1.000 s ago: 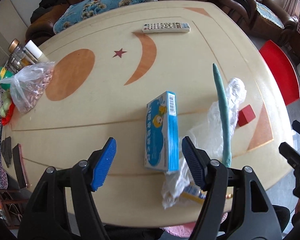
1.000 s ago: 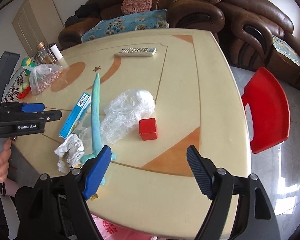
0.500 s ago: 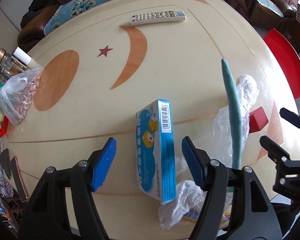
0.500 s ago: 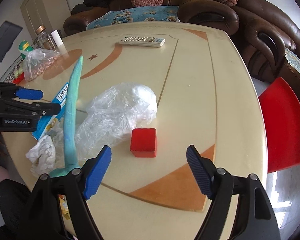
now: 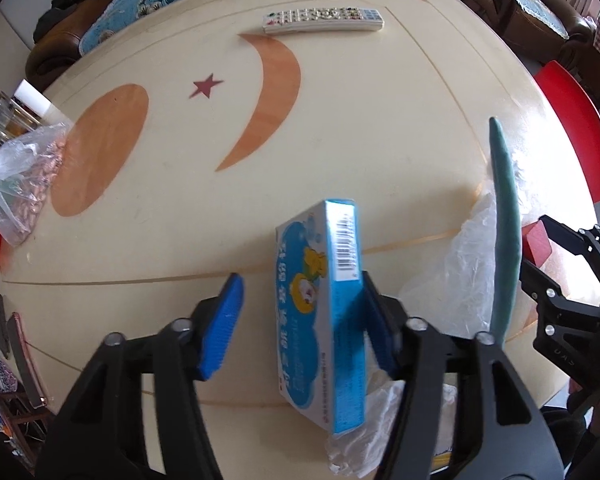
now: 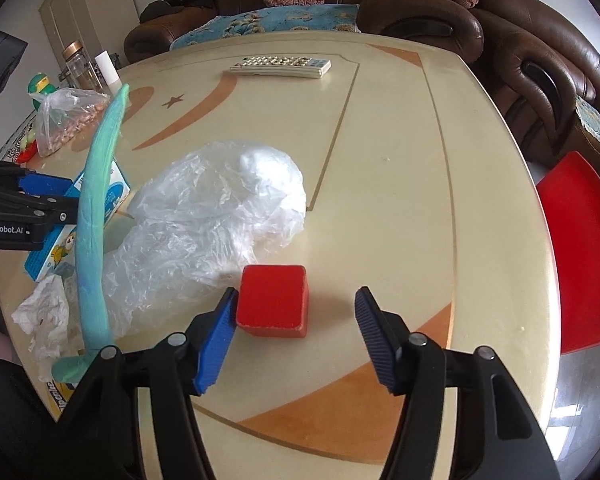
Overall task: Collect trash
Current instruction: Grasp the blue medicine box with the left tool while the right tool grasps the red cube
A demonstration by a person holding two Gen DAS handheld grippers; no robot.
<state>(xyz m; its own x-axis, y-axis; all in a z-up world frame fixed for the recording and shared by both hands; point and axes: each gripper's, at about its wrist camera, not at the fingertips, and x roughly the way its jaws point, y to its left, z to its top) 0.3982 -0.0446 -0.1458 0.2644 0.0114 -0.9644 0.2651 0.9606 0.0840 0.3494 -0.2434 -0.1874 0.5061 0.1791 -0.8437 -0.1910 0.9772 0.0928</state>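
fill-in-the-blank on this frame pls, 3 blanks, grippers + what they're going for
1. The left gripper is open around the ____ carton.
2. Between the right gripper's fingers sits a red ____.
3. The white remote lies at the table's ____ side.

Missing words: blue; block; far

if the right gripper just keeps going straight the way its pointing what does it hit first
Most likely the red block. It sits just ahead of the right gripper, between the open jaws but close against the left one, so that finger may touch it first. Beyond it lies bare table. Depth is hard to judge.
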